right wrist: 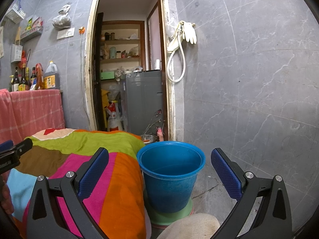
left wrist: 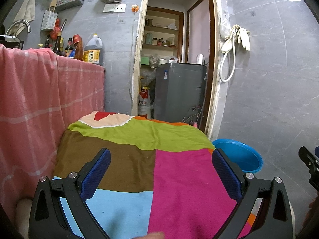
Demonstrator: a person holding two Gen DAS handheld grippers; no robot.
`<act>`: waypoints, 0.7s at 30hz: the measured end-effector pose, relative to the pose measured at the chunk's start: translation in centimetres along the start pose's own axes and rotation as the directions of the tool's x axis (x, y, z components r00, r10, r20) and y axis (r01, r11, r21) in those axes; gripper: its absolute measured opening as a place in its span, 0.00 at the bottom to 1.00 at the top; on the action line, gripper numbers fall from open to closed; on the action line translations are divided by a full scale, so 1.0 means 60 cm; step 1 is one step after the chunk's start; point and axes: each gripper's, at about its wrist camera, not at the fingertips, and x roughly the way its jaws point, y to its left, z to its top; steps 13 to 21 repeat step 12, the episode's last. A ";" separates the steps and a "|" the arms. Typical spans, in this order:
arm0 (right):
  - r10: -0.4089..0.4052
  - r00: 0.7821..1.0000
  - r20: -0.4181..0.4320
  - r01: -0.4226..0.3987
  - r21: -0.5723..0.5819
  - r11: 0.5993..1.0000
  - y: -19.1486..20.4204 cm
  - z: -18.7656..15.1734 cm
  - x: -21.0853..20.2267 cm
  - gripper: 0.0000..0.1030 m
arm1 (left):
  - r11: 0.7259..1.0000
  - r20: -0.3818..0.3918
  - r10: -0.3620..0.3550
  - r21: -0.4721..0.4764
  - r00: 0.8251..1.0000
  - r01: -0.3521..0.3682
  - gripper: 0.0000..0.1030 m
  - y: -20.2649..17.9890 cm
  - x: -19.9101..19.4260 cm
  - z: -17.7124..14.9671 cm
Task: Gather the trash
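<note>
While both grippers hang wide open with nothing between their jaws, the puzzle is plain: no trash shows anywhere on the worktop (left wrist: 179, 179), which is draped in a patchwork cloth (left wrist: 129, 165) of brown, pink, green and light blue. The left gripper (left wrist: 161, 171) looks straight down the length of that cloth toward the open doorway (left wrist: 175, 59), and every panel of fabric ahead of it is bare. The right gripper (right wrist: 159, 173) sits off the worktop's right-hand edge, and dead ahead between its blue pads sits the blue bucket (right wrist: 171, 175), upright on the floor, standing in a green dish (right wrist: 175, 217), its side just beside the hanging orange edge of the cloth. That bucket reads as the likely bin, and it lies to the right, so the right gripper is clearly the nearer one; the left sees only its rim (left wrist: 239, 155) past the far corner. Inside, the bucket looks empty, though its bottom is dim. My guess: the collecting is either not begun or the litter lies outside both views, so the next move calls for a search
</note>
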 end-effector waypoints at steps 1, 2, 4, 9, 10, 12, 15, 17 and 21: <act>0.002 1.000 -0.001 -0.002 0.000 1.000 -0.001 -0.001 -0.001 1.00 | 1.000 0.000 0.002 0.002 1.000 -0.002 0.97 -0.001 0.001 0.000; 0.002 1.000 -0.002 -0.002 -0.001 1.000 -0.001 -0.002 0.000 1.00 | 1.000 0.000 0.003 0.005 1.000 -0.003 0.97 -0.003 0.001 0.000; 0.003 1.000 -0.003 -0.003 -0.003 1.000 0.001 -0.003 0.001 1.00 | 1.000 0.000 0.004 0.007 1.000 -0.004 0.97 -0.003 0.002 -0.001; 0.005 1.000 -0.008 -0.005 -0.006 1.000 0.008 -0.001 0.001 1.00 | 1.000 -0.001 0.005 0.012 1.000 -0.005 0.97 -0.004 0.004 -0.001; 0.006 1.000 -0.009 -0.006 -0.007 1.000 0.010 -0.002 0.000 1.00 | 1.000 -0.002 0.005 0.011 1.000 -0.005 0.97 -0.004 0.004 -0.001; 0.007 1.000 -0.013 -0.008 -0.007 1.000 0.013 -0.001 0.000 1.00 | 1.000 -0.004 0.002 0.010 1.000 -0.002 0.97 -0.001 0.004 -0.001; 0.007 1.000 -0.013 -0.008 -0.007 1.000 0.013 -0.001 0.000 1.00 | 1.000 -0.004 0.002 0.010 1.000 -0.002 0.97 -0.001 0.004 -0.001; 0.007 1.000 -0.013 -0.008 -0.007 1.000 0.013 -0.001 0.000 1.00 | 1.000 -0.004 0.002 0.010 1.000 -0.002 0.97 -0.001 0.004 -0.001; 0.007 1.000 -0.013 -0.008 -0.007 1.000 0.013 -0.001 0.000 1.00 | 1.000 -0.004 0.002 0.010 1.000 -0.002 0.97 -0.001 0.004 -0.001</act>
